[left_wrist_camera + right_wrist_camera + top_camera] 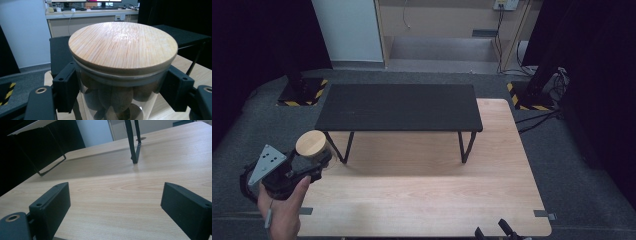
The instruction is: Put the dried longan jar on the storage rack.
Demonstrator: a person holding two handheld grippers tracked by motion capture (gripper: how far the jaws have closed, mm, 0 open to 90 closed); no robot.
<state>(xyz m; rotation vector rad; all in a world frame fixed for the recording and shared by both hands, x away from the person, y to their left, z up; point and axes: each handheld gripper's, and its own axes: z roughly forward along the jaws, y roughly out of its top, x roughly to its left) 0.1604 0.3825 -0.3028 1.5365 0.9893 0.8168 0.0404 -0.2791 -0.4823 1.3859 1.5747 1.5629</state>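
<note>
Pale wood table [422, 195] carries a black shelf [399, 106] along its far side. At the near left corner your left hand-held gripper [319, 164] clamps a glass jar [117, 100] just under its bamboo lid [122, 42]. Your right hand-held gripper [115, 202] stands wide, jaws apart over bare wood at the near right.

High view looks down; right view skims the table [120, 192], sharing the stand [399, 106]

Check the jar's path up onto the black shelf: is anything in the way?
Nothing visible. The left gripper holds the jar at the table's left edge, beside the shelf's left leg; the shelf top is bare.
</note>
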